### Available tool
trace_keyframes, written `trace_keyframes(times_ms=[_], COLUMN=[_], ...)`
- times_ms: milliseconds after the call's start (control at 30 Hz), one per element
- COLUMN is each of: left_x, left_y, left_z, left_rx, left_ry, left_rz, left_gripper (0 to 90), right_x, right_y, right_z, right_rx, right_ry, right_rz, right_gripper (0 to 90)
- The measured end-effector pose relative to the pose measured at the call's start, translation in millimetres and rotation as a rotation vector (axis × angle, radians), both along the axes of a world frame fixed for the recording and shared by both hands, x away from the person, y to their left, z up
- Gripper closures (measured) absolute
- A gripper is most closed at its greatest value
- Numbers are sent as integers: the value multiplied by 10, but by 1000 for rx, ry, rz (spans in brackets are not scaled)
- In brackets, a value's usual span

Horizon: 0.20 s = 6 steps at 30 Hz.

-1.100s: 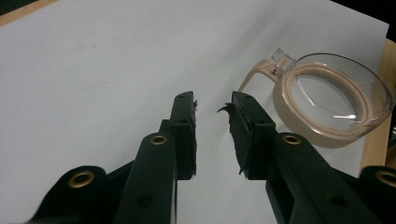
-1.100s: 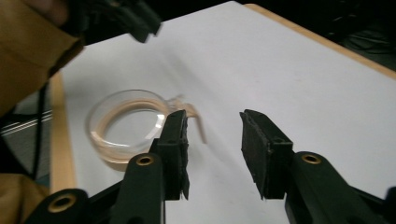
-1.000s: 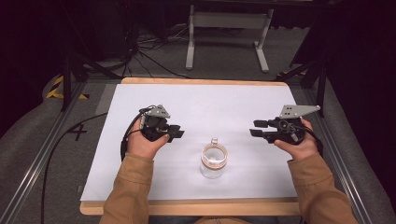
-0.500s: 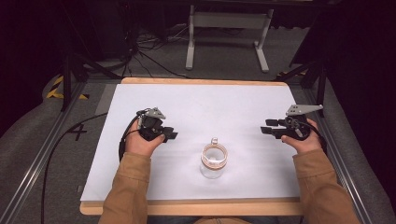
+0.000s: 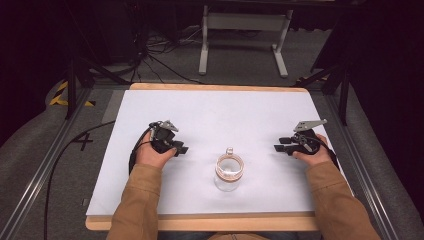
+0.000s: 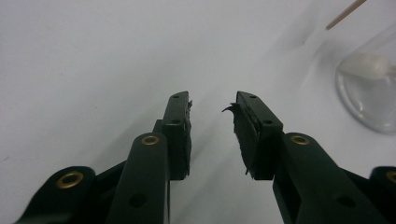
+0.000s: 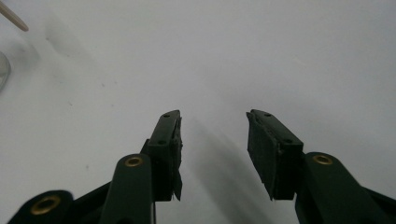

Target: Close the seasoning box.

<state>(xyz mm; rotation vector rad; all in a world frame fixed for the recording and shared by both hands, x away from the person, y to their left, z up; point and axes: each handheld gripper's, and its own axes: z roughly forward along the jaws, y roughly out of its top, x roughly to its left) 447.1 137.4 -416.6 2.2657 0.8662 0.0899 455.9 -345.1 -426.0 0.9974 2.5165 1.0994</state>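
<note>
A clear glass jar (image 5: 228, 173) with a wire-clip mouth stands upright near the front edge of the white table (image 5: 210, 107), about midway along it. The left gripper (image 5: 180, 148) and right gripper (image 5: 278, 145) flank it, well apart from it, both empty. The left jaws have just been opening; the right stand wide, likely readying a two-sided approach. Beyond the table: grey carpet, cables, a metal stand (image 5: 244, 22).

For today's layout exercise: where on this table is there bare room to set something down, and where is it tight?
The far half of the white table sheet, beyond both hands, is bare. So are the strips between the left claw and the glass jar, and between the jar and the right claw. Tightest is right around the jar.
</note>
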Motion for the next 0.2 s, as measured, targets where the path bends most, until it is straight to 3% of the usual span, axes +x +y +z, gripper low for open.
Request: trace_keyframes(times_ms=[200], left_x=[7], left_y=[7], left_z=[5], left_rx=[-12], left_ry=[-1], left_rz=[-3], left_gripper=[626], right_x=[-2], right_y=[17], right_z=[-2], right_rx=[8], right_ry=[-10], right_rz=[5], right_gripper=[551])
